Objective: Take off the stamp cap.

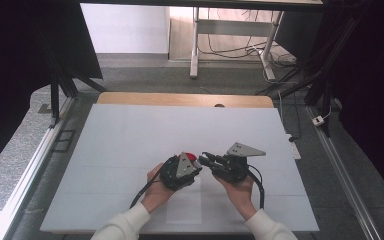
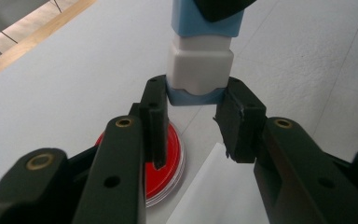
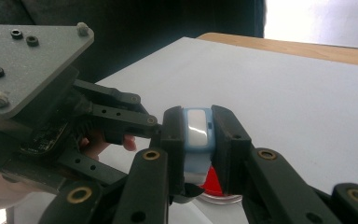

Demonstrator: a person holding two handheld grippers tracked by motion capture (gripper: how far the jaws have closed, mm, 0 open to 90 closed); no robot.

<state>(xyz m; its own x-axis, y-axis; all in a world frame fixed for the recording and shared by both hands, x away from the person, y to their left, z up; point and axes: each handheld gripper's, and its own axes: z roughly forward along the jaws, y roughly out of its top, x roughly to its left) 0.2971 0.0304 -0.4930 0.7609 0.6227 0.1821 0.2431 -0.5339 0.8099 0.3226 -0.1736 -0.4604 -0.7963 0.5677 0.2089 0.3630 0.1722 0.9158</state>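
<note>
A small blue and white block (image 2: 200,65) hangs in the air between both grippers, above the white table sheet (image 1: 145,135). My left gripper (image 2: 193,109) is shut on its lower blue end, one pad on each side. My right gripper (image 3: 198,135) is shut on the other blue end of the block (image 3: 198,128). From above, the left gripper (image 1: 196,162) and the right gripper (image 1: 205,158) meet tip to tip near the front middle of the table. A red round disc (image 2: 172,149) lies on the sheet just under the block.
A white paper sheet (image 2: 214,186) lies beside the red disc (image 1: 192,157). A wooden table edge (image 1: 180,99) runs along the far side. Black frame posts (image 1: 55,100) and metal rails (image 1: 345,180) flank the table.
</note>
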